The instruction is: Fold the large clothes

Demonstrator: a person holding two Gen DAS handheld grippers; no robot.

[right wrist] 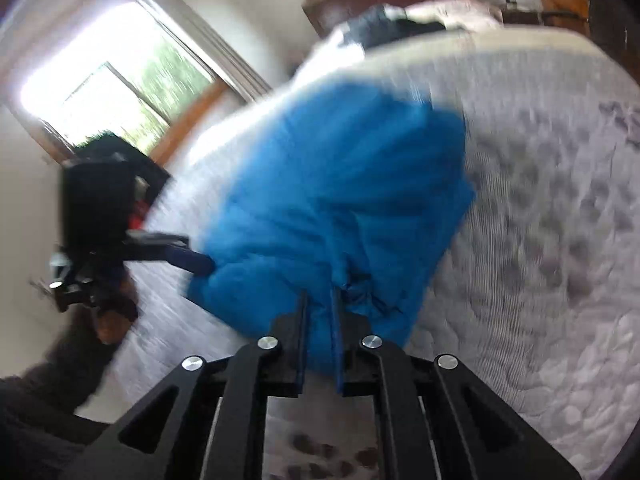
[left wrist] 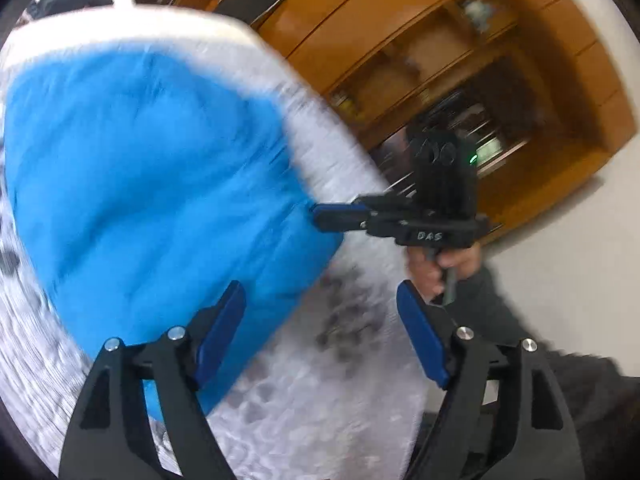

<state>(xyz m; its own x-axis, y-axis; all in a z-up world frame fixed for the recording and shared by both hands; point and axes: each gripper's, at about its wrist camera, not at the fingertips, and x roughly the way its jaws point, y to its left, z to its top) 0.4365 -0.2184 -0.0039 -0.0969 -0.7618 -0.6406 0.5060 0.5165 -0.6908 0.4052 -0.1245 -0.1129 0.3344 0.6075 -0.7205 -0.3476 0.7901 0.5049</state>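
A large bright blue garment [left wrist: 160, 168] lies bunched on a bed; the right wrist view shows the same garment [right wrist: 340, 200] filling its middle. My right gripper [right wrist: 320, 296] is shut on a fold of its near edge, with blue cloth between the narrow fingers. In the left wrist view the right gripper [left wrist: 320, 214] reaches in from the right, held by a hand [left wrist: 440, 268], and bites the garment's right edge. My left gripper [left wrist: 320, 286] is open, fingers wide apart, its left finger over the garment's near corner. The left gripper [right wrist: 200, 262] also shows beside the garment's left edge.
The bed [left wrist: 328, 400] has a white and grey patterned quilt [right wrist: 560, 240]. A dark pile of clothes [right wrist: 384, 24] sits at its far end. A wooden shelf unit [left wrist: 460, 60] stands past the bed's right side. A bright window [right wrist: 120, 80] is on the left wall.
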